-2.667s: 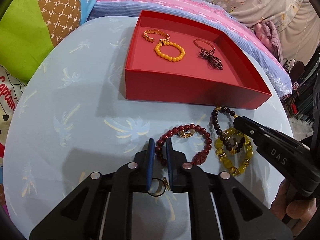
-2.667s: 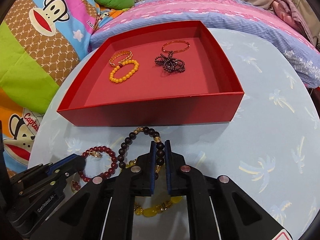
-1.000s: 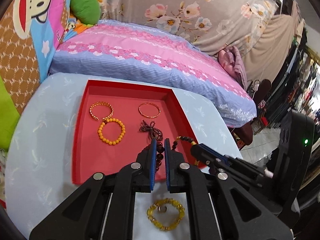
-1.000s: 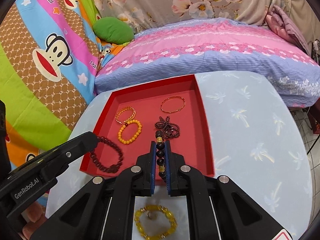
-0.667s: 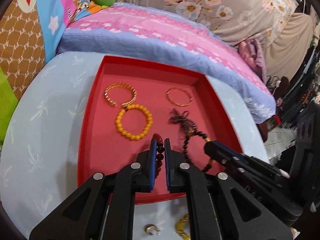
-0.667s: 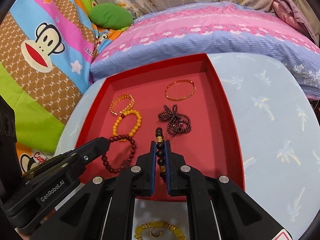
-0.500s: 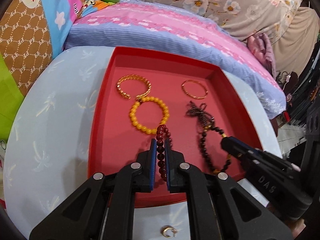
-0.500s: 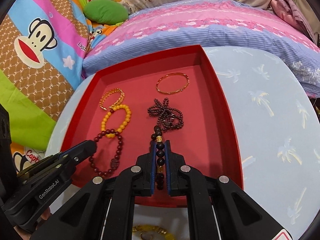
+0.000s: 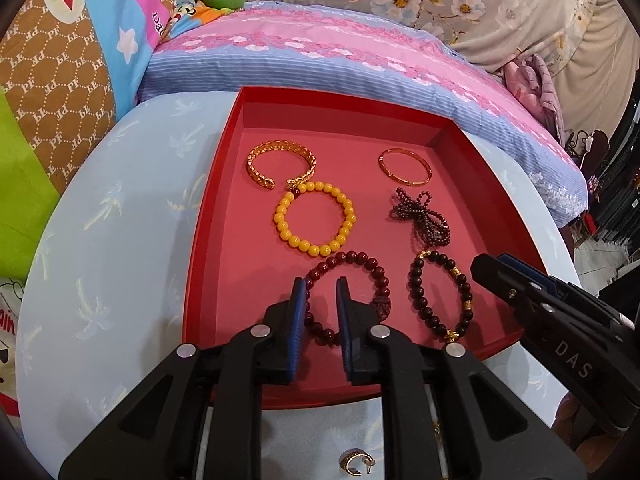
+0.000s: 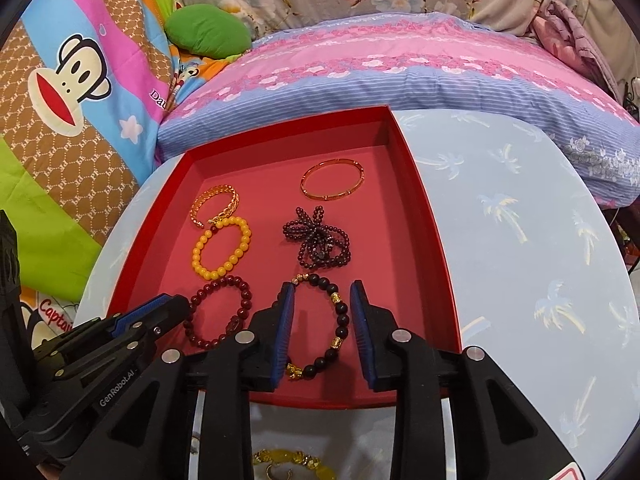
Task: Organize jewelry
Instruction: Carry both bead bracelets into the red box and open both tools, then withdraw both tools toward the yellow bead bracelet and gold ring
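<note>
Jewelry is mostly in the red tray [image 9: 208,240] now: six pieces lie on its floor. At the back sit a gold cuff [image 9: 280,168] and a thin gold bangle [image 9: 405,167]; in the middle a yellow bead bracelet [image 9: 315,216] and a bunched dark bead string [image 9: 420,218]; nearest the front a dark red bracelet [image 9: 348,296] and a black bracelet [image 9: 440,300] with gold spacers. These last two lie flat on the tray floor, side by side and apart.

The left tongs [image 9: 320,292] are opening, their pads straddling the near-left arc of the dark red bracelet without pressing on it. The right tongs [image 10: 322,304] are opening too, wider, with the black bracelet [image 10: 336,316] lying loose between the pads. Both pieces look released, so this pair of placements seems done.

Left on the worktop [image 9: 100,280], in front of the tray: a small gold hoop earring [image 9: 354,465] and a yellow-green bracelet [image 10: 288,460], partly hidden under the tongs. By my reckoning the job is about three quarters through, with those pieces yet to go in
</note>
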Action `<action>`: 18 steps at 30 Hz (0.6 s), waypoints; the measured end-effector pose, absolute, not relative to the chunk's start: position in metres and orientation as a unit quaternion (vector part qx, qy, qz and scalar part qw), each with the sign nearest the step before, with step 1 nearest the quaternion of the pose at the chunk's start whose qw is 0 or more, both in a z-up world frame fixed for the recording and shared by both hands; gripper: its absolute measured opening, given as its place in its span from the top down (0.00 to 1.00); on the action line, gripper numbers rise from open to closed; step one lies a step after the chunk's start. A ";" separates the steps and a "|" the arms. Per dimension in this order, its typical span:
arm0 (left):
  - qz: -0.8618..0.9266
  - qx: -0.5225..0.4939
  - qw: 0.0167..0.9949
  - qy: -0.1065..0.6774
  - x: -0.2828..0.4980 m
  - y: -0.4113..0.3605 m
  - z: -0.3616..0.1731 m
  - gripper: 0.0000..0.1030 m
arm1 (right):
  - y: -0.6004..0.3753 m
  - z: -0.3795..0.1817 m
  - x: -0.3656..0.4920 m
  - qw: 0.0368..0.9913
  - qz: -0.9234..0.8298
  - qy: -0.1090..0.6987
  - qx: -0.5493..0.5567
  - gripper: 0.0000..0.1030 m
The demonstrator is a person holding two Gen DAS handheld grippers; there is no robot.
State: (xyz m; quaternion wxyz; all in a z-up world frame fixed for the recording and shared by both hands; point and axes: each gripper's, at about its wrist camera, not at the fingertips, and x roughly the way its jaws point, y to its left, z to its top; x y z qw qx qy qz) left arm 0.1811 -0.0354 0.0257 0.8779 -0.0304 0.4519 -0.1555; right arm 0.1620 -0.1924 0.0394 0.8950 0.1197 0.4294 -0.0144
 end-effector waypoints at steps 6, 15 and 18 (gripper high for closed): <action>-0.150 -0.027 0.887 0.436 0.173 -0.035 0.037 0.75 | -0.193 0.049 0.151 0.899 -0.014 0.421 0.120 0.72; -0.143 -0.025 0.897 0.417 0.146 -0.022 0.056 0.70 | -0.199 0.060 0.111 0.903 -0.014 0.415 0.112 0.72; -0.140 -0.025 0.898 0.416 0.133 -0.015 0.058 0.69 | -0.200 0.057 0.093 0.900 -0.016 0.421 0.114 0.72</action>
